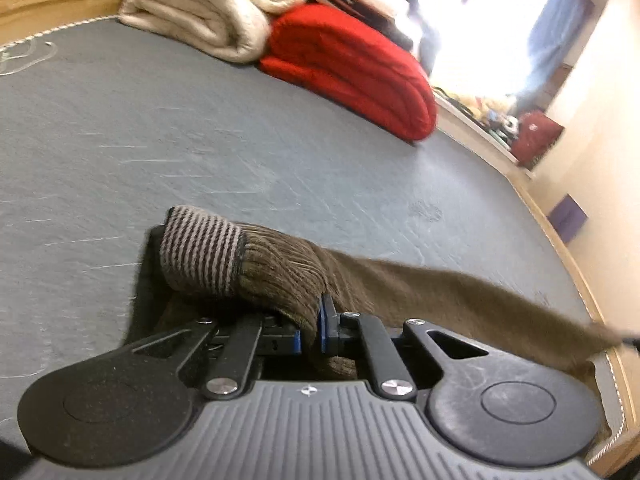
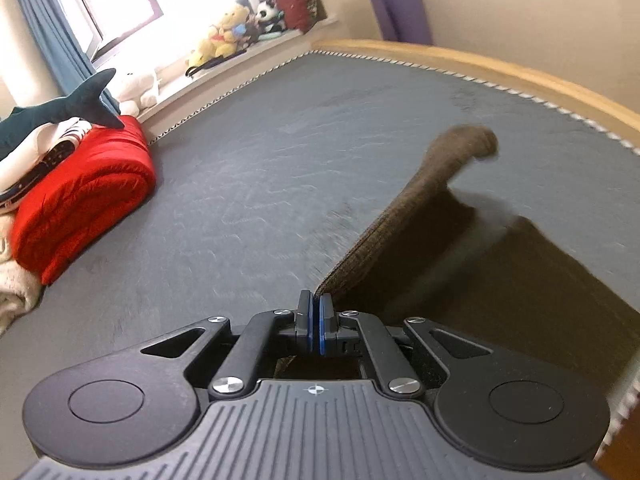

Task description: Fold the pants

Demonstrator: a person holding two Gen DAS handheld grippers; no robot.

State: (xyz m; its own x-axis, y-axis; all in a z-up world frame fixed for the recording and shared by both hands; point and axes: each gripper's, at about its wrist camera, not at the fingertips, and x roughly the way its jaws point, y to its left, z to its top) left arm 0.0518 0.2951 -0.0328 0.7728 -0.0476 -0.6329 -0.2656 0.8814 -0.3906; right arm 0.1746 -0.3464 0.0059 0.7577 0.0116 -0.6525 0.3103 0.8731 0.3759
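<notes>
Brown corduroy pants [image 1: 440, 296] hang lifted over the grey mattress [image 1: 200, 140]. My left gripper [image 1: 310, 328] is shut on the fabric just behind a striped grey-and-black ribbed band [image 1: 200, 256], which folds over the left finger. From there the cloth stretches taut toward the right edge of the left wrist view. In the right wrist view my right gripper [image 2: 315, 320] is shut, blue pads together, on an edge of the pants [image 2: 400, 216]. That edge runs up and away to a blurred, curled end, and the rest of the cloth hangs dark below at the right.
A folded red blanket [image 1: 352, 68] and a cream blanket [image 1: 208, 8] lie at the far side of the mattress, with a shark plush [image 2: 60, 108] on top. A wooden bed frame [image 2: 480, 60] rims the mattress. Plush toys [image 2: 228, 32] sit on the windowsill.
</notes>
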